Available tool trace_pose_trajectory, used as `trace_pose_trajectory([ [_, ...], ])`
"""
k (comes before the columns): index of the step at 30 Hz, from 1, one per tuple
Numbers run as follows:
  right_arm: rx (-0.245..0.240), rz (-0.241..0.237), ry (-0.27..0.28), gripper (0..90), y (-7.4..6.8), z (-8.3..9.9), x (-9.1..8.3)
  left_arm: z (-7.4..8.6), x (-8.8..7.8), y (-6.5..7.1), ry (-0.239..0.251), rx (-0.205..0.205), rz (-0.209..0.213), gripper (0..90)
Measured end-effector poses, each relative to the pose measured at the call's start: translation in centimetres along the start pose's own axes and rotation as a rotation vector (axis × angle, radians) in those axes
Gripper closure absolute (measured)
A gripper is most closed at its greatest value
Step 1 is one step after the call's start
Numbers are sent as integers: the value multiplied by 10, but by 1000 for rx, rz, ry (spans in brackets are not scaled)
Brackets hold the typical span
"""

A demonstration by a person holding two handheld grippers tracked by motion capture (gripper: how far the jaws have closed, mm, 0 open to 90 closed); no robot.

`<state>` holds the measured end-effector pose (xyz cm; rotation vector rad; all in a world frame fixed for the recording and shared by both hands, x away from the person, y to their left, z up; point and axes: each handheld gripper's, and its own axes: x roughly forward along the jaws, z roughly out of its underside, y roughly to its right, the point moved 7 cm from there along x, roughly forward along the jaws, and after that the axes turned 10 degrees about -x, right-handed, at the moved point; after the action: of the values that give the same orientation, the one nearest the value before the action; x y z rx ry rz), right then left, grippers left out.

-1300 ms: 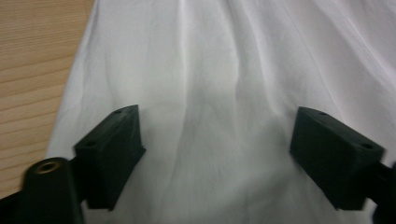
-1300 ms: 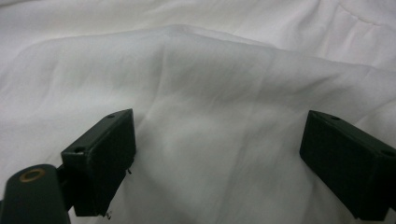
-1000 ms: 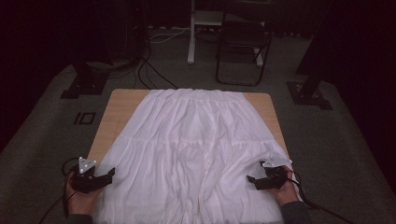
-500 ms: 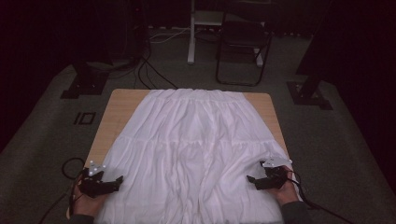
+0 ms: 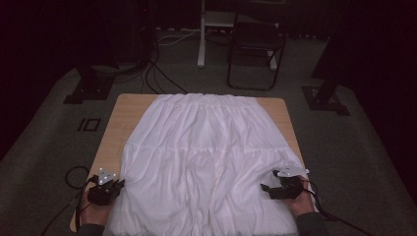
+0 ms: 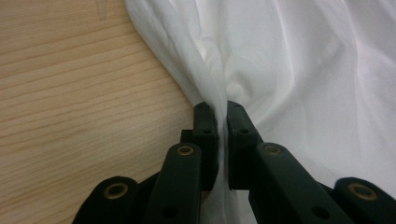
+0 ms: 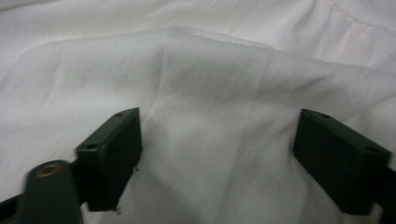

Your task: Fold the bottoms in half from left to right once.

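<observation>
Two grippers sit at the near edge of the table, one in each hand. Since a second ago, the left gripper (image 5: 119, 184) has slid down toward the near left corner and nipped the cloth's edge, and the cloth there has pulled in a bit. The right gripper (image 5: 266, 188) has stayed where it was.

In the left gripper view, the left gripper's (image 6: 222, 122) jaws are squeezed tight on a bunched fold of the white cloth (image 6: 299, 70), with bare wooden table (image 6: 79, 93) beside it. In the right gripper view, the right gripper's (image 7: 217, 156) jaws are spread wide, with cloth (image 7: 210, 79) lying between them, not pinched.

The white cloth (image 5: 206, 147) looks thin, soft and wrinkly, with a gathered band across the middle. It is spread over most of the table (image 5: 123, 113), narrow at the far end and wide near the person. Farther off, a dark folding chair (image 5: 255, 49) stands on the floor.
</observation>
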<state>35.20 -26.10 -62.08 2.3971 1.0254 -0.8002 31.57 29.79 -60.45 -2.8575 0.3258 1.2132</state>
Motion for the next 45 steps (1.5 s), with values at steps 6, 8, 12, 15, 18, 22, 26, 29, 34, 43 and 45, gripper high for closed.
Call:
trace_pose_trajectory([
  [6, 3, 2, 6, 249, 0, 0, -1, -6, 0, -16, 6, 26, -97, 861],
  [8, 4, 2, 6, 248, 0, 0, -1, -11, -2, -28, 30, -8, -116, 862],
  [12, 4, 1, 6, 248, 0, 0, -1, -23, -14, -61, 71, -47, -196, 862],
  [15, 8, -2, 7, 248, 0, 0, -1, -33, -20, -87, 85, -86, -245, 863],
  [18, 9, -3, 7, 249, 0, 0, -1, -40, -24, -114, 92, -136, -312, 863],
  [22, 10, 1, 6, 249, 0, 0, -1, -44, -29, -140, 103, -199, -380, 865],
  [26, 28, 14, 6, 249, 4, 1, -1, -46, -40, -176, 101, -288, -532, 866],
  [29, 22, 20, 2, 248, 4, 1, -1, -50, -48, -168, 133, -288, -484, 865],
  [34, 29, 16, 5, 248, 4, 0, 0, -59, -65, -123, 168, -189, -391, 862],
  [43, 31, 11, 6, 242, 4, 0, 0, -97, -86, 5, 230, 34, -130, 860],
  [45, 31, 8, 6, 243, 4, -1, 0, -112, -91, 40, 301, 107, -134, 861],
])
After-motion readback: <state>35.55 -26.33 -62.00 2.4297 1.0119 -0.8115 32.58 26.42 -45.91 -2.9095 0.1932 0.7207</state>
